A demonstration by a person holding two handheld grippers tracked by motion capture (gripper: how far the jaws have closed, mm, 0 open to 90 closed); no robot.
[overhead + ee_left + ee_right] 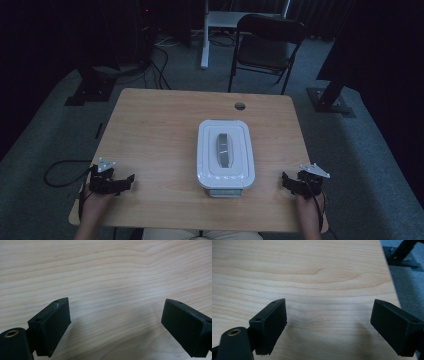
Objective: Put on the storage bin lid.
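A white lidded box (225, 155) with a grey handle set into its lid stands in the middle of the wooden table (160, 125), toward the near edge. My left gripper (112, 181) rests low near the table's front left corner, jaws wide apart. Bare wood lies between its two black fingers (53, 325), so my left gripper (115, 327) is open and holds nothing. My right gripper (296, 183) sits near the front right corner, to the right of the box. Its fingers (272, 323) are also spread over bare wood, my right gripper (329, 326) open and empty.
A round cable hole (240, 106) lies in the table's far side. A black folding chair (265, 47) stands beyond the table, with dark stand bases on the floor at both sides. The table's right edge (390, 277) runs close beside my right gripper.
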